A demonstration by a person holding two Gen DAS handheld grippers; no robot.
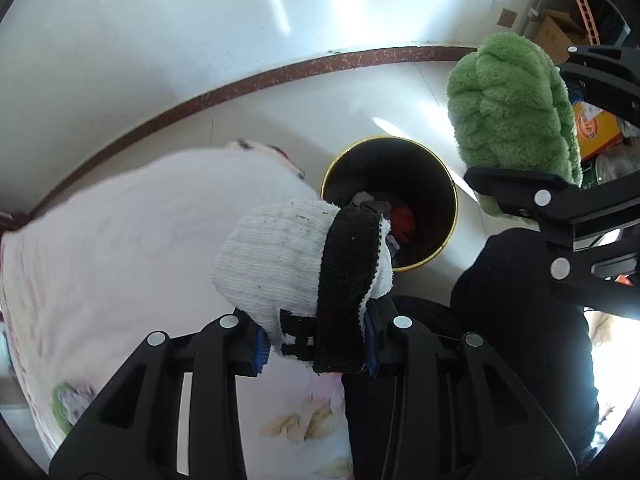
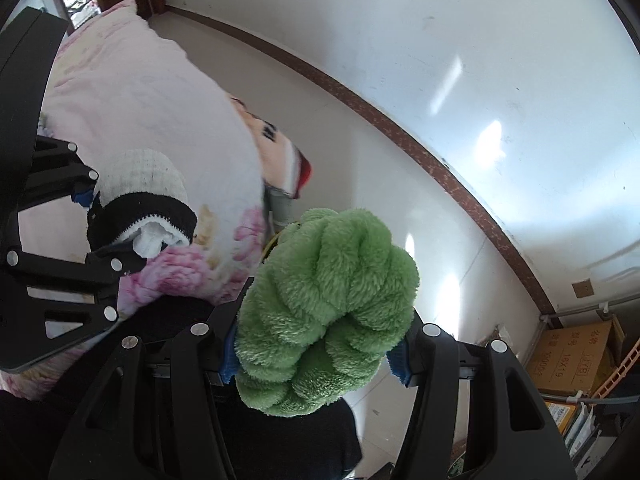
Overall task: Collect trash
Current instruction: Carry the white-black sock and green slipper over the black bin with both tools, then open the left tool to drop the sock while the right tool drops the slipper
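Grippers [image 1: 316,344] [image 2: 316,354] tilted down — both loaded

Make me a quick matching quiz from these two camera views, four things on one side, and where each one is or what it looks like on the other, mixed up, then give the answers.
Things:
1. white and black sock
2. green fluffy cloth
3. bin
4. cardboard box

Descriptions:
A. on the floor, gold rim, some trash inside
B. clamped in the right gripper
C. by the wall, printed text on its side
D. clamped in the left gripper

Pairs: 1-D, 2-B, 3-A, 4-C
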